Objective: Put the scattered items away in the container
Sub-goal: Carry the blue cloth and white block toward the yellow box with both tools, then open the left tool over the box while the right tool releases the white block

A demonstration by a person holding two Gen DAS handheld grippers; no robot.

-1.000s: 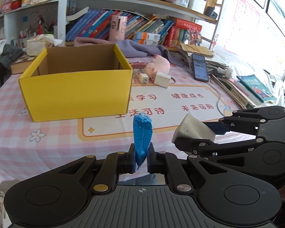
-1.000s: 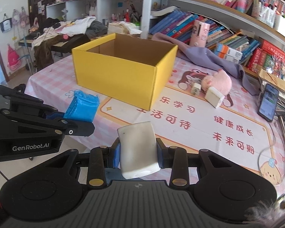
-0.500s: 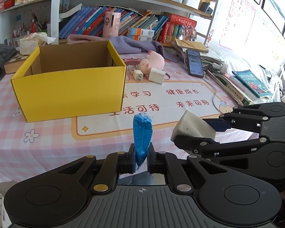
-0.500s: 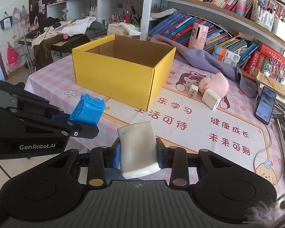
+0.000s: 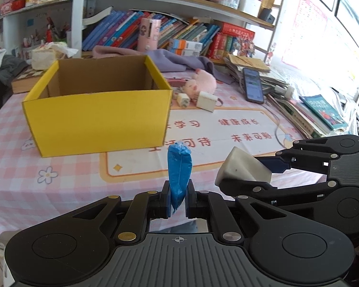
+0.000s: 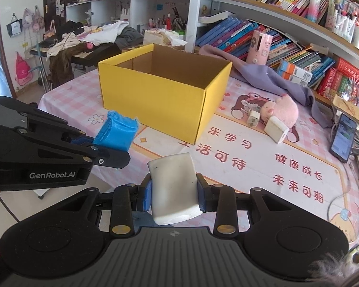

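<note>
Now left tool (image 5: 178, 197) pinches blue packet (image 5: 179, 172), right tool (image 6: 174, 192) grips white block (image 6: 173, 189) (yellow box (image 5: 98, 119) w/ nothing visible inside)

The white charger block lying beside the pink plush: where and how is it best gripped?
Probably across the two broad flat faces of the white charger block, coming from above. It lies flat on the mat with its long sides exposed, but the pink plush touches its far end, so pads should close over the middle or near end, clear of the smaller plug.
</note>
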